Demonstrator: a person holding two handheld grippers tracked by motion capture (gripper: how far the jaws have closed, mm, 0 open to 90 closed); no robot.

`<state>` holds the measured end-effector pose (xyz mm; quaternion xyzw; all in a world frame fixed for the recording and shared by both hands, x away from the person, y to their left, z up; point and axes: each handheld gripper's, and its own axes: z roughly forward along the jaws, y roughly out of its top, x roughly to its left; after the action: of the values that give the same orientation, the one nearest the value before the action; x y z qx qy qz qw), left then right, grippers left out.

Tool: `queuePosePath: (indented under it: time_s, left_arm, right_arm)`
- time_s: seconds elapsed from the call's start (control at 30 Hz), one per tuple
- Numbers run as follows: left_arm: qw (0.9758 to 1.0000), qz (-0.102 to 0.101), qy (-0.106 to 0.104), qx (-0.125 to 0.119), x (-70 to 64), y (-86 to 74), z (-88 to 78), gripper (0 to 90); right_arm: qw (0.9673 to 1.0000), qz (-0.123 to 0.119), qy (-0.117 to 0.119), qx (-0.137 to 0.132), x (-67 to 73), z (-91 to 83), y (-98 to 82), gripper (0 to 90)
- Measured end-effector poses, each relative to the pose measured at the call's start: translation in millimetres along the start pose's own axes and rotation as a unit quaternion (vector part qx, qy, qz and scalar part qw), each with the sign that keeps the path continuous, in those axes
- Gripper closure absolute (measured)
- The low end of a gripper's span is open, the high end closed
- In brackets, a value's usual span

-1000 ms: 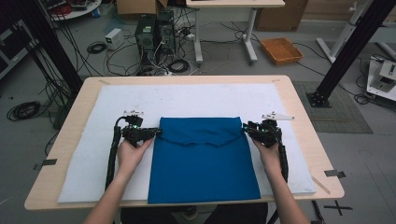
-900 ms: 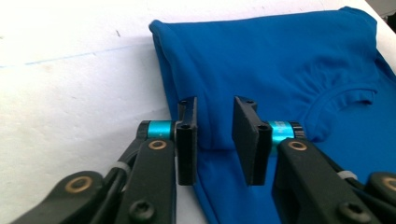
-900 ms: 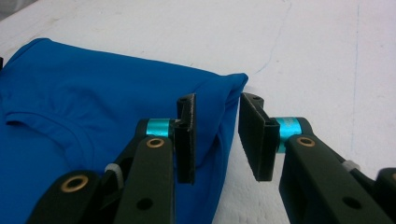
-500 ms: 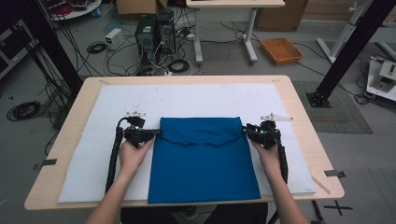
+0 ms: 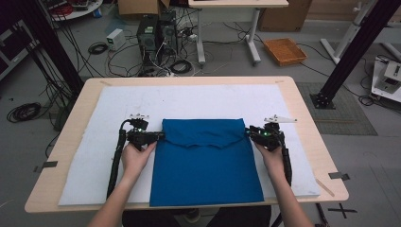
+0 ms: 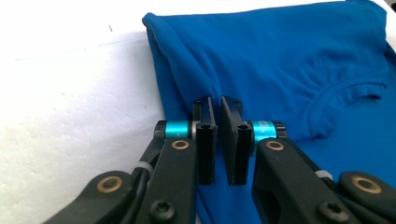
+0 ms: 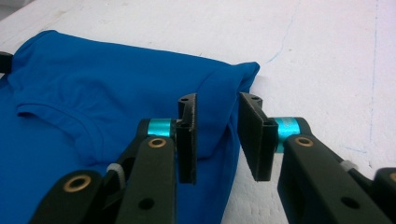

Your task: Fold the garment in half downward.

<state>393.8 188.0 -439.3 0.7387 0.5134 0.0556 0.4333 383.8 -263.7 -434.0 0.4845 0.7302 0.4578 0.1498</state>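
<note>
Now, with the left gripper (image 6: 218, 140) nipped shut on the folded blue shirt's (image 5: 205, 163) left edge on the desk's white mat (image 5: 85, 170), the right gripper's (image 7: 217, 140) half-open jaws, just closing, should bite its corner fully before lifting evenly.

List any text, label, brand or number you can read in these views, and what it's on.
None can be read.
The blue shirt carries no print or tag that shows.
The left gripper and right gripper bear no markings.
The white pad is blank.
Floor equipment is too small and blurred.
</note>
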Motion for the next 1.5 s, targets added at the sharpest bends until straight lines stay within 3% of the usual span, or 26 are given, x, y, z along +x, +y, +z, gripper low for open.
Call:
queuePosePath:
  time_s: [0.17, 0.47, 0.53, 0.67, 1.23, 1.5]
  left_arm:
    - [0.9999, 0.002, -0.007, -0.014, -1.4, 1.2, -3.9, 85.5]
    - [0.9998, 0.005, -0.013, -0.015, -1.3, 1.5, -4.5, 85.5]
    - [0.9997, 0.006, -0.015, -0.017, -1.4, 1.6, -4.3, 85.5]
    - [0.9996, 0.011, -0.015, -0.022, -2.6, 1.9, -5.2, 85.5]
    - [0.9987, 0.028, -0.026, -0.035, -6.8, 5.3, -19.4, 85.8]
    - [0.9977, 0.041, -0.04, -0.036, -18.1, 3.7, -36.6, 85.8]
  right_arm:
    - [0.9998, 0.009, 0.005, 0.018, 0.7, 3.8, -1.6, 70.1]
    - [0.9981, 0.01, -0.005, 0.061, 6.8, 20.6, -6.5, 68.6]
    - [0.998, 0.003, -0.009, 0.063, 7.7, 21.9, -6.8, 75.8]
    - [0.9984, -0.015, -0.011, 0.054, 10.5, 20.6, -6.4, 88.5]
    - [0.9998, -0.02, 0.001, 0.008, 12.8, -2.0, 1.6, 90.0]
    - [0.9997, -0.019, 0.013, -0.001, 15.8, -19.1, 2.1, 90.0]
